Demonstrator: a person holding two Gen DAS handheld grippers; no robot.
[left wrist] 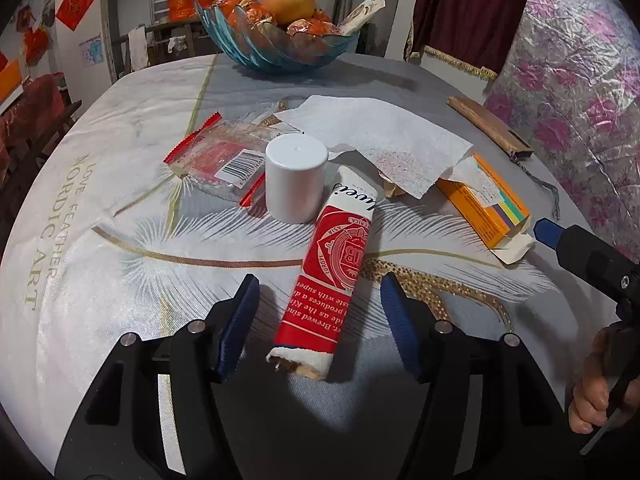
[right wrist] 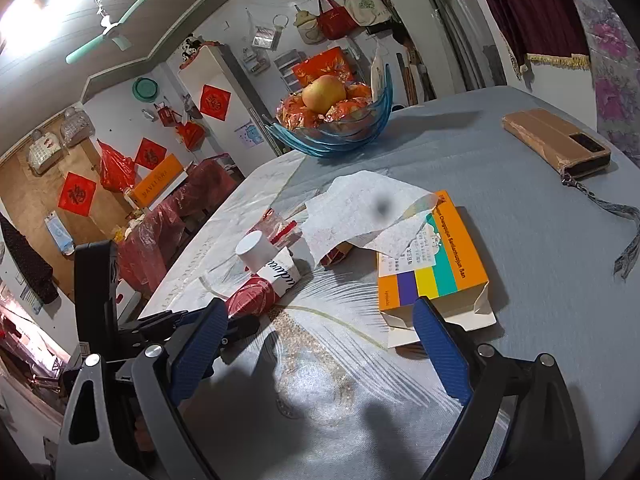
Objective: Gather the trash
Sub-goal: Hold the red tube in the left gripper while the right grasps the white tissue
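Left gripper (left wrist: 316, 296) fingers spread astride red flattened can (left wrist: 324, 280); right gripper (right wrist: 320, 320) likewise spread, empty.

Left gripper (left wrist: 316, 296) open, straddling the flattened red-and-white can (left wrist: 334, 276) without contact; white cap (left wrist: 295, 178) stands beyond.

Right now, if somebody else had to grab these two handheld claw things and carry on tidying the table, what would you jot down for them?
Left gripper: jaws open, straddling the flattened red-and-white beer can without pressing it.
Right gripper: jaws open, empty, near the opened orange cardboard box.
Trash on the feather-print tablecloth: the can leans against a white plastic cap; a clear red-edged wrapper lies behind it; a white paper tissue drapes over the box.
Done: nothing visibly collected.
Left: all four pieces. The blue glass fruit bowl and brown phone case probably stay.
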